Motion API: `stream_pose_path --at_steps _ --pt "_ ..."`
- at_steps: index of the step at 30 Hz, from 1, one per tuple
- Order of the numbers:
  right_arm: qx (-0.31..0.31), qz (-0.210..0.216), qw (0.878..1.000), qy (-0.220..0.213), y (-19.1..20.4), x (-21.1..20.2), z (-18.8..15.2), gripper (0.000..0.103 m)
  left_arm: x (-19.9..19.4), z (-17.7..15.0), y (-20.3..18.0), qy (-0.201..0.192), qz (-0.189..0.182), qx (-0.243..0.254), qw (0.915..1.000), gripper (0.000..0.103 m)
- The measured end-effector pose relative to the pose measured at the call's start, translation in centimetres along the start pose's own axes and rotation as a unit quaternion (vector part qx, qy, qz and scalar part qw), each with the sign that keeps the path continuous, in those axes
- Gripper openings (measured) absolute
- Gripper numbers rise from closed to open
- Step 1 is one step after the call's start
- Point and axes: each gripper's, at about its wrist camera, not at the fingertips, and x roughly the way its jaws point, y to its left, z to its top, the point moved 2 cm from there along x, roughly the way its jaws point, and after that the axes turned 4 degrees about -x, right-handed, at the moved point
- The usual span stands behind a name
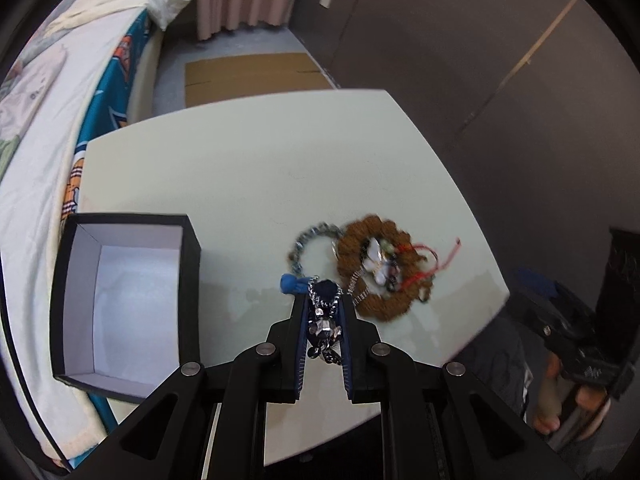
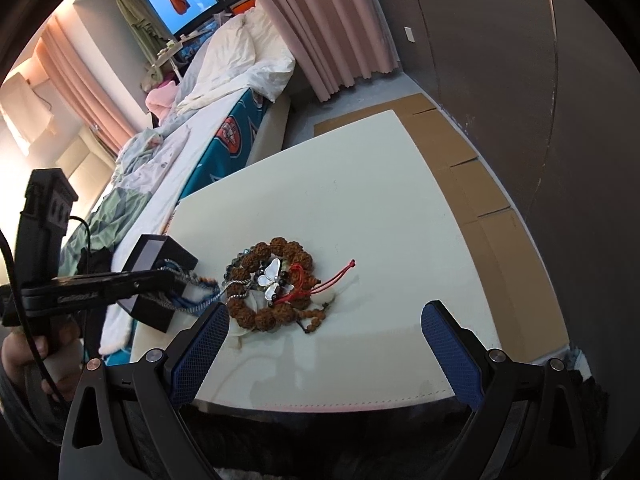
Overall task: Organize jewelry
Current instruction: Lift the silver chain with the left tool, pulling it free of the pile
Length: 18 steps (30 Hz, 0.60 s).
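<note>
My left gripper is shut on a silver chain with dark blue stones and holds it above the white table; a blue tassel hangs beside its tips. A pile of jewelry lies on the table: a brown bead bracelet, a white butterfly pendant, a red cord and a grey bead loop. An open black box with a white inside stands at the left. My right gripper is open and empty, above the table's near edge, close to the pile.
A bed with white and teal bedding lies left of the table. Flattened cardboard lies on the floor beyond it. Pink curtains hang at the back. A dark wall runs along the right.
</note>
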Motion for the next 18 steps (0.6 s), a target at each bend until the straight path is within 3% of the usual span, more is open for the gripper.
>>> stream_pose_path --at_steps 4,10,11,13,14,15,18 --pt "0.001 0.005 1.000 0.002 0.2 0.3 -0.3 0.097 1.2 -1.4 -1.1 0.022 0.000 0.031 0.9993 0.015" --pt "0.002 0.001 1.000 0.007 -0.1 0.3 -1.0 0.098 3.1 -3.4 -0.4 0.061 0.038 0.034 0.9968 0.016" --pt "0.003 0.001 1.000 0.008 -0.2 0.2 -1.0 0.098 3.2 -3.6 -0.4 0.064 0.041 0.035 0.9965 0.021" --pt "0.006 0.000 1.000 0.008 -0.5 0.2 -1.2 0.098 3.0 -4.2 -0.5 0.063 0.051 0.043 0.9958 0.046" --pt "0.008 0.000 1.000 0.008 -0.6 0.2 -1.2 0.098 2.8 -4.5 -0.6 0.058 0.056 0.047 0.9956 0.066" --pt "0.008 0.001 1.000 0.008 -0.6 0.2 -1.3 0.097 2.4 -4.8 -0.7 0.049 0.062 0.054 0.9954 0.077" --pt "0.005 0.002 1.000 0.009 -0.4 0.3 -1.6 0.098 2.1 -5.7 -0.7 0.045 0.063 0.061 0.9951 0.078"
